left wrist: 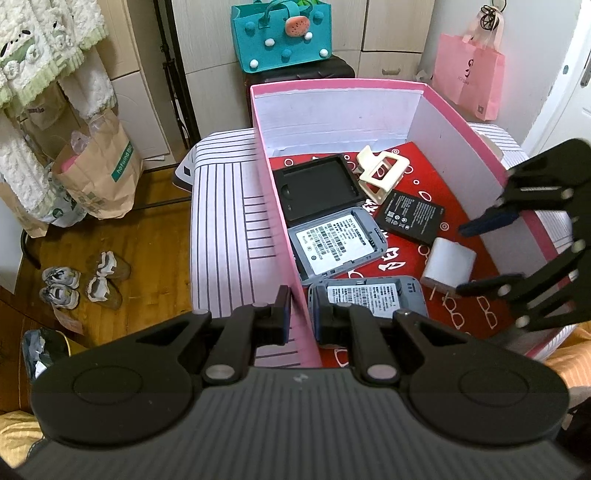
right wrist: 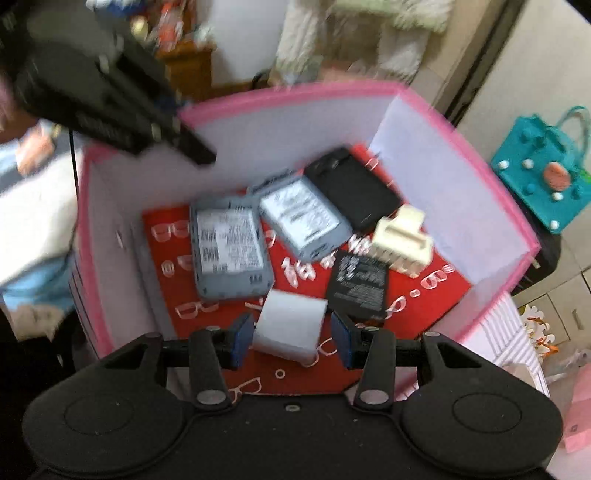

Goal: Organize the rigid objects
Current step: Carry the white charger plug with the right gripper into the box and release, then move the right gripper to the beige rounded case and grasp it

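A pink box point(left wrist: 332, 83) with white inner walls and a red printed floor stands on a striped cloth. My left gripper point(left wrist: 302, 315) is shut on its left wall, one finger on each side. Inside lie two grey devices point(left wrist: 336, 245) point(left wrist: 373, 295), a black cover point(left wrist: 317, 188), a cream hair clip point(left wrist: 382, 173) and a black battery point(left wrist: 410, 216). My right gripper point(right wrist: 291, 341) is low inside the box near its right wall. Its blue pads sit against both sides of a white charger point(right wrist: 291, 325), whose prongs touch the red floor point(left wrist: 432, 290).
The striped cloth point(left wrist: 225, 221) spreads left of the box. Behind the box stand a teal felt bag point(left wrist: 280, 35) on a dark case and a pink paper bag point(left wrist: 469, 77). On the wooden floor at the left are brown paper bags point(left wrist: 99, 170) and shoes point(left wrist: 81, 284).
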A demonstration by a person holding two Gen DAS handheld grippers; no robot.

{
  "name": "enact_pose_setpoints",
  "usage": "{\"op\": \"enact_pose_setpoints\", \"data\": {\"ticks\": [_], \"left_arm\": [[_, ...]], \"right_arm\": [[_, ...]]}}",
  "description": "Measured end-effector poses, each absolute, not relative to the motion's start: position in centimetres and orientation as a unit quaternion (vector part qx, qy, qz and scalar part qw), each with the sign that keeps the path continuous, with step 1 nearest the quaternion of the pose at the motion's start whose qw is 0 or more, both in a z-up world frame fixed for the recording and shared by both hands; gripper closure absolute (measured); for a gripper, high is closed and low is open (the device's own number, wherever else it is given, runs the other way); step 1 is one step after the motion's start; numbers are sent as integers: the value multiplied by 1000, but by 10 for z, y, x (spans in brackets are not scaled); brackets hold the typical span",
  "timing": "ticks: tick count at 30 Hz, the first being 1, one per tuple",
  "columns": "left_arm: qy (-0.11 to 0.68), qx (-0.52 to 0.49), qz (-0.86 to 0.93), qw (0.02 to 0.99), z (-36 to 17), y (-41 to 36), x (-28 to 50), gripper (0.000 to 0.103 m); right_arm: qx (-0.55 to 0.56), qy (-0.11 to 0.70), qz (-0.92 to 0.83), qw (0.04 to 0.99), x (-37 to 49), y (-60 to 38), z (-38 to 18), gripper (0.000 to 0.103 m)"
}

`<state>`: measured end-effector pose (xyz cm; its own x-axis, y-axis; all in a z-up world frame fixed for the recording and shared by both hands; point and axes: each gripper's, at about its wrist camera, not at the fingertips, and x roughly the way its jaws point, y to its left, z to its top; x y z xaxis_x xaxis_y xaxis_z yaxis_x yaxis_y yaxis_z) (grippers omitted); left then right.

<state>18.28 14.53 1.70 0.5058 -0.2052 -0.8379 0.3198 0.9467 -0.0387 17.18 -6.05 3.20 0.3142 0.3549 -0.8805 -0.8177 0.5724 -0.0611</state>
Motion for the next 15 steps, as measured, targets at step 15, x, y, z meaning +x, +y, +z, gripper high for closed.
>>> {"op": "enact_pose_setpoints", "data": {"ticks": [15], "left_arm": [[469,86,-150,866,16,140,179,92]], "right_arm": [[-74,365,208,905,150,-219,67,46]]}}
